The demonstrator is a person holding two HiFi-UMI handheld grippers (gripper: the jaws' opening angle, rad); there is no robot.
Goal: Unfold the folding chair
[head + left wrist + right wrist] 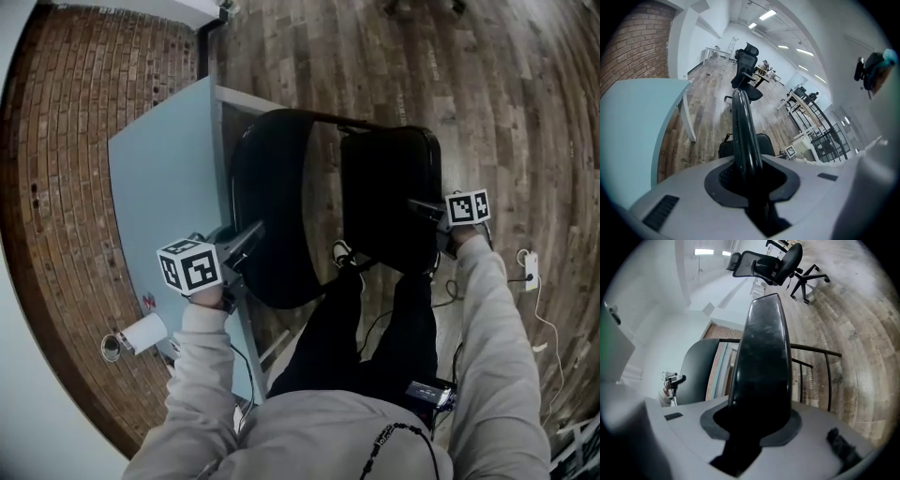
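The black folding chair stands in front of me in the head view, its rounded backrest (272, 216) on the left and its seat panel (389, 197) on the right, the two spread apart in a V. My left gripper (251, 234) is shut on the backrest's near edge; in the left gripper view the thin black edge (743, 131) runs straight up out of the closed jaws (750, 180). My right gripper (422, 208) is shut on the seat's near right edge; in the right gripper view the seat panel (761, 352) fills the jaws (757, 423), with the backrest (696, 371) and the metal frame bars (820, 352) behind.
A light blue table (164, 187) stands just left of the chair, against a brick wall (75, 141). My legs in black trousers (375, 328) are right behind the chair. A white plug and cable (530, 267) lie on the wooden floor at right. A black office chair (746, 70) stands farther off.
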